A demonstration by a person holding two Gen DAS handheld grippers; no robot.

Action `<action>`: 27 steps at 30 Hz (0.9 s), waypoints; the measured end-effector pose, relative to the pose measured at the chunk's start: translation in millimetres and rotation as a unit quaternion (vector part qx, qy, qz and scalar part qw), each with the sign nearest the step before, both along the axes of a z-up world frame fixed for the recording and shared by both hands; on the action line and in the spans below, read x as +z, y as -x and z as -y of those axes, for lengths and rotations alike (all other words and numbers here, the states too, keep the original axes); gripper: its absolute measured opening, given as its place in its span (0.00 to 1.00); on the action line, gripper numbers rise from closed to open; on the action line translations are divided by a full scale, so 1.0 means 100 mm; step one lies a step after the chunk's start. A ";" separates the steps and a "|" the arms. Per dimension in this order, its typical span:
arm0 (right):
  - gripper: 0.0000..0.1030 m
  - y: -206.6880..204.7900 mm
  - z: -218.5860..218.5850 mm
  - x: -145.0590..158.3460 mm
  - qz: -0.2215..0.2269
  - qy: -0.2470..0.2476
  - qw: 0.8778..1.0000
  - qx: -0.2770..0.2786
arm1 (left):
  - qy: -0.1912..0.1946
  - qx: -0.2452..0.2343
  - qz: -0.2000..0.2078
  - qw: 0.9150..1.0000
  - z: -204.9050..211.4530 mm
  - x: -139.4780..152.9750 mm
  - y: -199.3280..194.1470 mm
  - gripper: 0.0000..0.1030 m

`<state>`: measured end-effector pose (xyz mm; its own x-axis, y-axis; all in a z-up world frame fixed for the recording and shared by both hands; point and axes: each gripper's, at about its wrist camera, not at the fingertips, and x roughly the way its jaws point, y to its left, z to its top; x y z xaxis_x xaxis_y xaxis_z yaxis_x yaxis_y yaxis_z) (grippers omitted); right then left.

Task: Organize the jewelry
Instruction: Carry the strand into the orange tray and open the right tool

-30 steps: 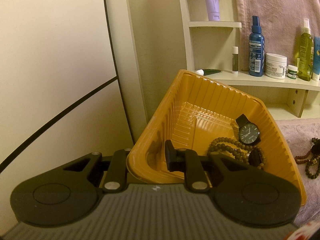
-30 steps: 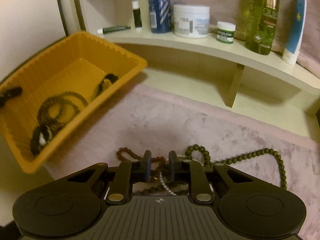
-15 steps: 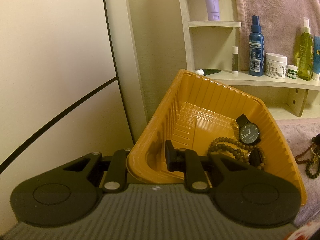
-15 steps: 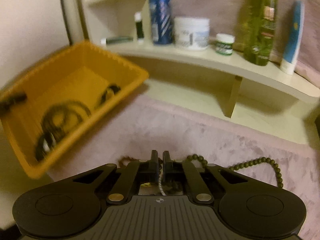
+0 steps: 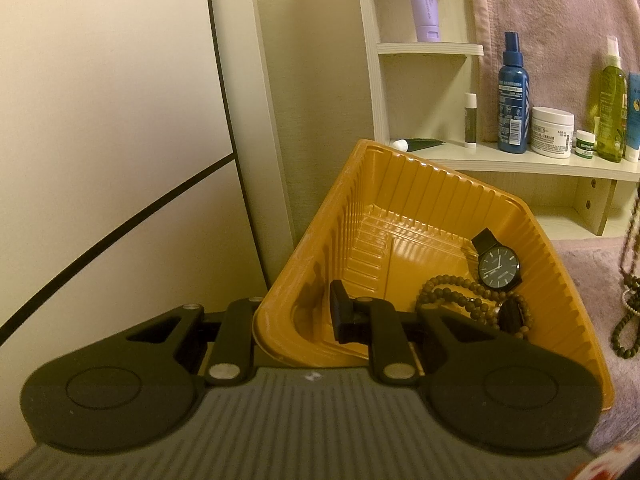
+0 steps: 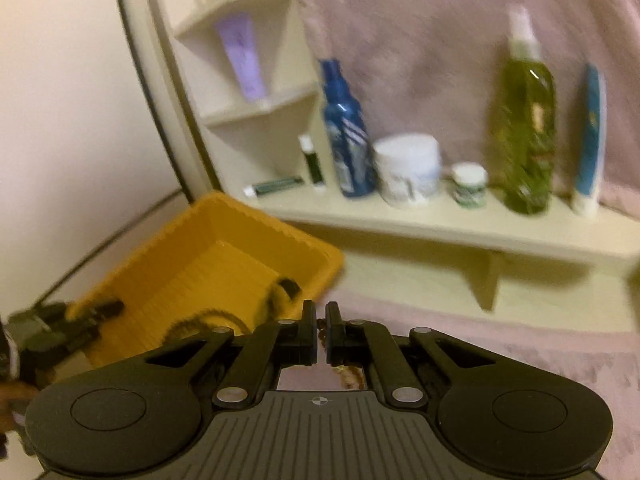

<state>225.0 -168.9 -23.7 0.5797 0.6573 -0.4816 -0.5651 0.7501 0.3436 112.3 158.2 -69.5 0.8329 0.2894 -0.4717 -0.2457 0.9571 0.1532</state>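
Change since earlier frames: right gripper (image 6: 320,334) has lifted off the pink cloth (image 6: 500,344) with its fingers drawn nearly together; view now tilted up toward the shelf; left gripper (image 5: 294,320) and tray unchanged.
Bead strands: brown beads show pinched between the right fingertips (image 6: 334,320), with more hanging below the jaws; in the left view the strands (image 5: 628,280) dangle at the right edge, above the cloth, beside the tray.
Right gripper state: clenched on the bead strands.
Tray (image 5: 420,184): orange, ribbed, tilted, its near wall clamped between the left gripper's fingers, one finger (image 5: 340,312) inside, the other outside.
Left gripper state: grasping the tray wall.
Tray contents: black watch (image 5: 498,270) against the right wall; brown bead bracelets (image 5: 452,294) just in front of it, touching.
Surroundings: cream shelf (image 5: 520,162) behind the tray carrying a blue spray bottle (image 5: 513,94), white cream jar (image 5: 553,131) and green bottle (image 5: 612,114); right view blurred.
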 end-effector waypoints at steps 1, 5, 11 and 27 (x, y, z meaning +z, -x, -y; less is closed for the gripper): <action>0.04 -0.01 -0.04 0.05 0.003 -0.008 1.000 0.005 | 0.000 0.000 0.000 1.000 0.00 0.00 0.00 0.17; 0.04 -0.03 -0.25 0.20 0.006 -0.051 0.998 0.034 | -0.001 -0.001 0.001 1.000 0.00 0.01 0.00 0.17; 0.04 -0.06 -0.75 0.20 -0.008 -0.063 0.995 0.080 | -0.001 -0.001 0.000 1.000 0.01 0.01 0.00 0.17; 0.28 -0.02 -1.15 -0.12 -0.042 -0.013 0.994 0.104 | -0.001 -0.001 0.000 1.000 0.01 0.01 0.00 0.17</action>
